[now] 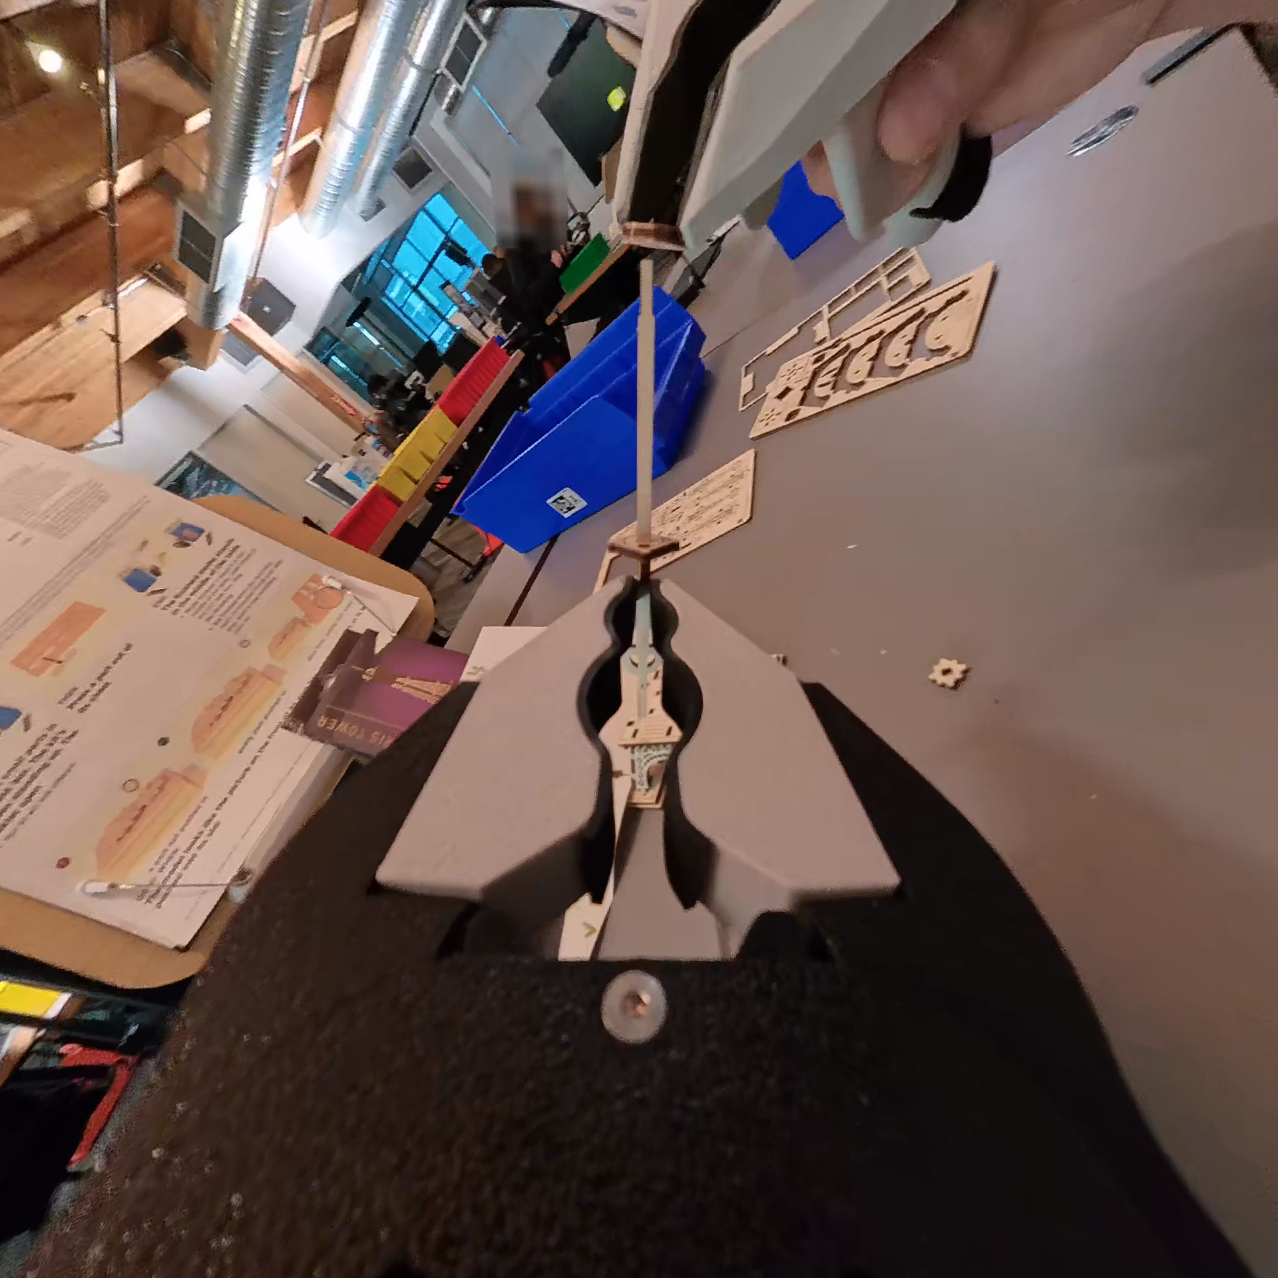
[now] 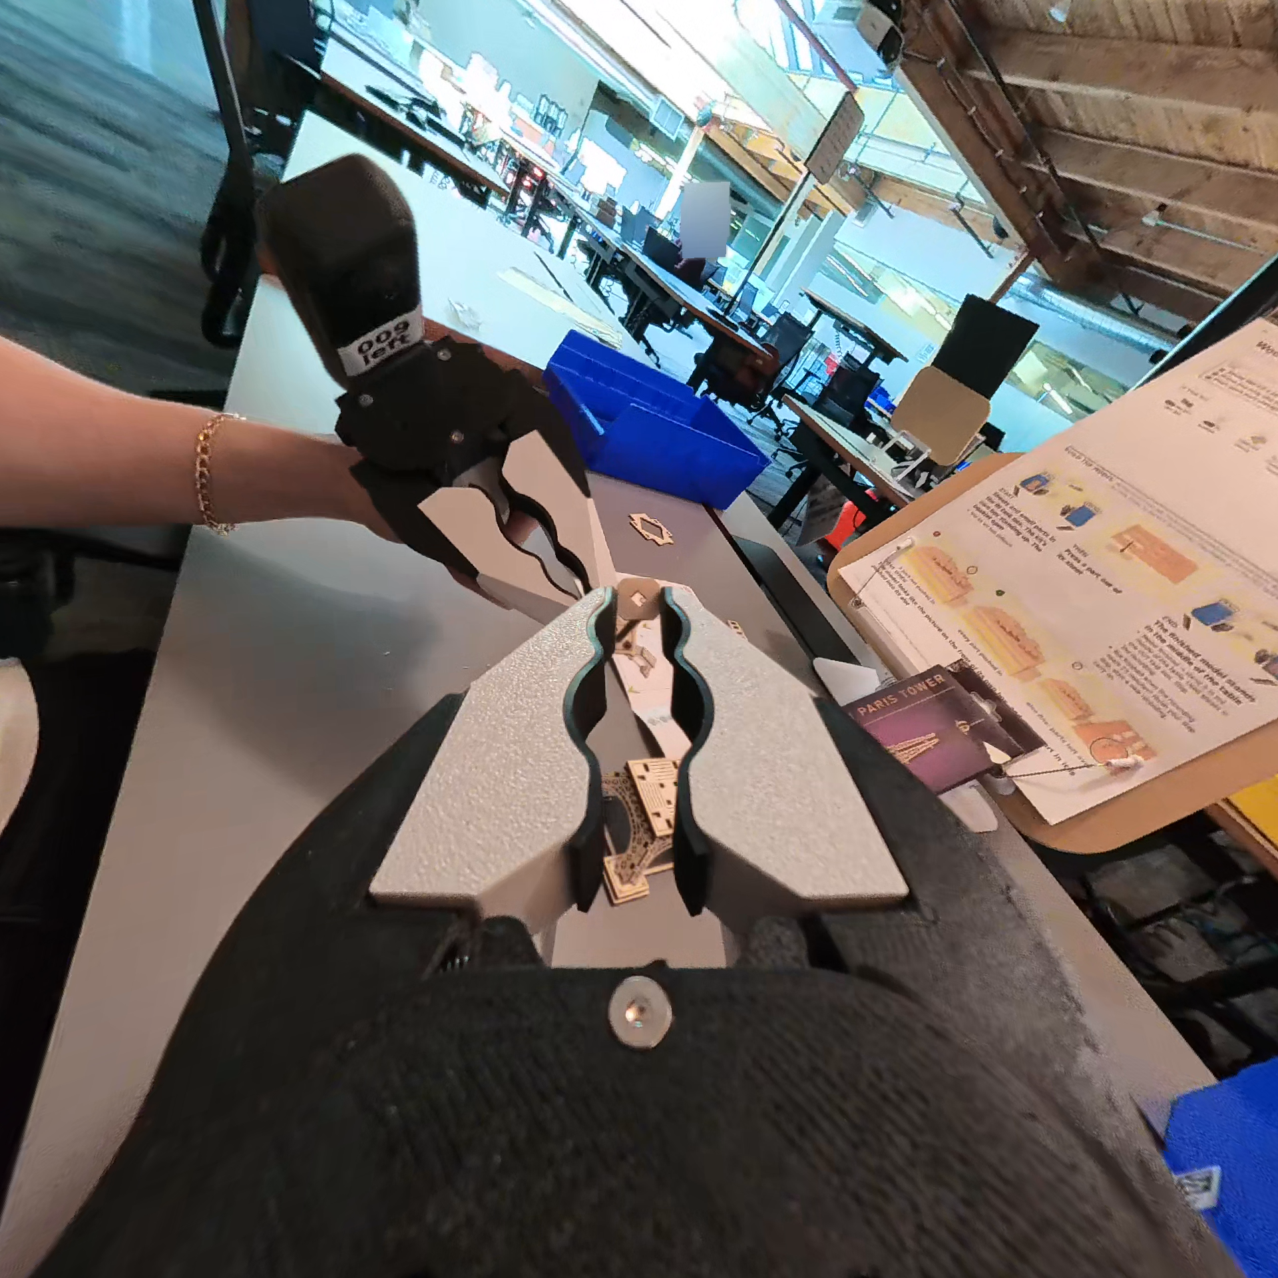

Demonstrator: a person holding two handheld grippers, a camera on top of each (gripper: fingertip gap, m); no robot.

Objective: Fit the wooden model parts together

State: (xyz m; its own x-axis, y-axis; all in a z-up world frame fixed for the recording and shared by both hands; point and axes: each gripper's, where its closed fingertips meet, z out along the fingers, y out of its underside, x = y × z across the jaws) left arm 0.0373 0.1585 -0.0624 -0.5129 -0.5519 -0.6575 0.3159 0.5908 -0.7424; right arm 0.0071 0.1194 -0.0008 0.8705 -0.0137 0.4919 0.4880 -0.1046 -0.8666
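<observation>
While we peered along the left gripper (image 1: 643, 584), the clipboard (image 1: 104, 961) with its instruction sheet (image 1: 138, 657) sat out at nine o'clock, a purple card (image 1: 408, 681) tucked against its lower edge. Dead centre, the left gripper was clenched on a slim wooden strip (image 1: 644, 415), and that strip ran straight up toward twelve o'clock through a small square collar (image 1: 643, 545). A tower-shaped part (image 1: 646, 733) showed in the gap between the fingers; we couldn't tell whether it was gripped or lay beneath. Behind the strip sat a blue bin (image 1: 588, 449) on the grey table (image 1: 968, 864). Out at one to two o'clock lay the punched-out wooden sheets (image 1: 878, 346), and a tiny gear-shaped piece (image 1: 949, 672) lay alone at three o'clock. Up top, a hand (image 1: 1003, 76) held the right gripper (image 1: 650, 238), its tips meeting the strip's far end.

Over in the right wrist view, the left gripper showed at ten o'clock, fingers pressed together. At centre, the right gripper was grasping a little holed plate (image 2: 636, 603) at its very tips, just beside the left gripper's tips. Flat tower pieces (image 2: 640, 823) lay below, seen through the finger gap, and the clipboard leaned at three o'clock.
</observation>
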